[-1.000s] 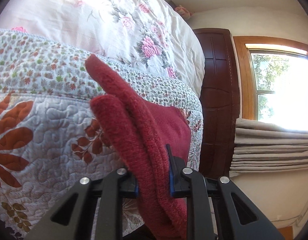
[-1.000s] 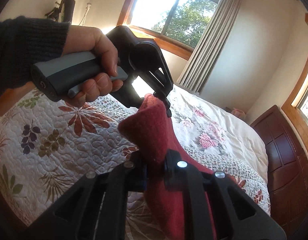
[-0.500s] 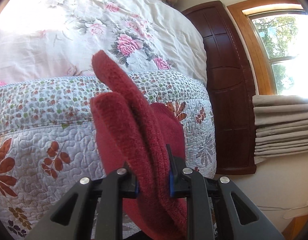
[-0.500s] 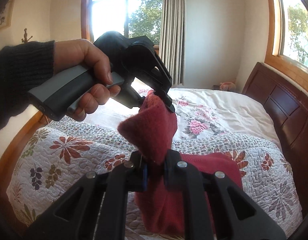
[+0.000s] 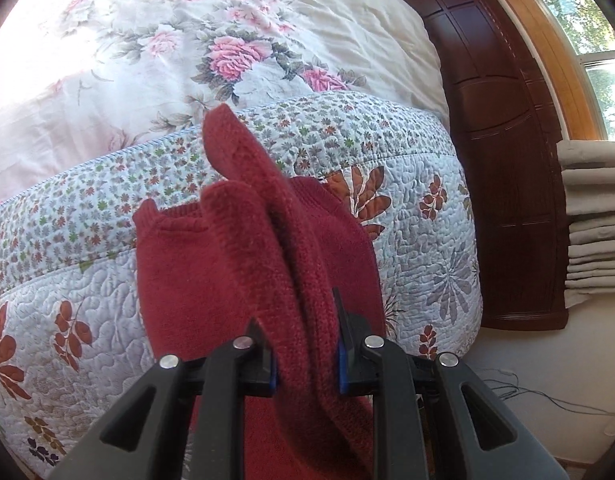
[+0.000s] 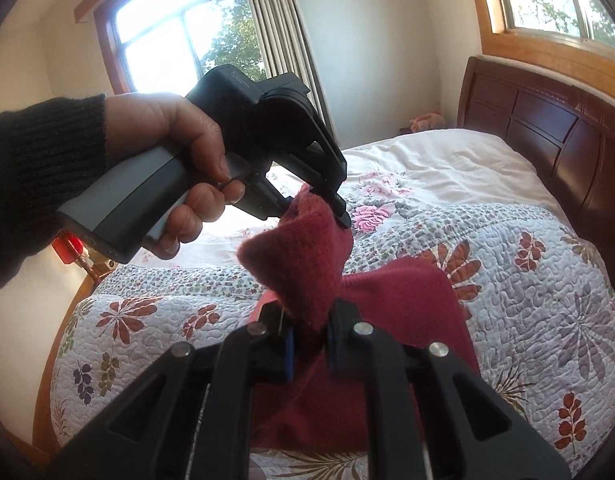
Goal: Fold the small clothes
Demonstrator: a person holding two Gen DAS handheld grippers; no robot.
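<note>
Red garment (image 5: 235, 264), seemingly one, between two claws (image 5: 305, 354) (image 6: 309, 346)

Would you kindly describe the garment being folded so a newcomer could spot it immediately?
On the bed's leaf-patterned white quilt lies a dark red knitted garment, with both black grippers, left and right, pinching its lifted edge. It is the only plain red cloth there.

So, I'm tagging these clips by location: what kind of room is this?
Almost certainly a home bedroom: a bed under a floral quilt, a dark wooden headboard, and curtained windows.
</note>
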